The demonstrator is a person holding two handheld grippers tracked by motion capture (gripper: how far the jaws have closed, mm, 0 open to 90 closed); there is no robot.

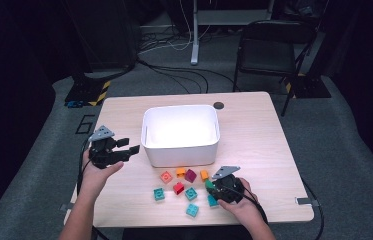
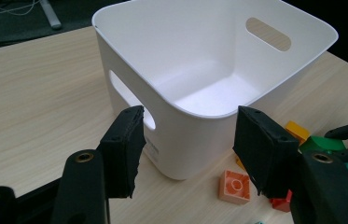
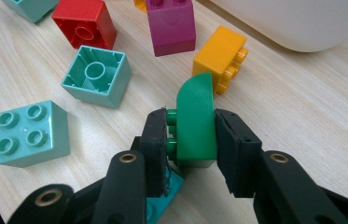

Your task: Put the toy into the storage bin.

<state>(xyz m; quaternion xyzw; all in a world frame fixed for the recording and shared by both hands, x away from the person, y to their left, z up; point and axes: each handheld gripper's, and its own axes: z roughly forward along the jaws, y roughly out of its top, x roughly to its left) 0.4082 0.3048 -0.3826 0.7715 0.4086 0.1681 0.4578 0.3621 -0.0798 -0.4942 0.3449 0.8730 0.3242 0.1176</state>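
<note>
Right claw [image 3: 191,140] clamped on green block [image 3: 195,119]; left claw [image 2: 188,154] apart, idle. White bin [image 1: 181,150] empty; other blocks remain on bench [image 1: 254,130].

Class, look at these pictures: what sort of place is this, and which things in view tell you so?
Probably a lab or studio set up for recording. A lit wooden table stands on grey carpet in a dark room, loose cables trail across the floor, and a folding chair and a stand's leg wait behind.
</note>
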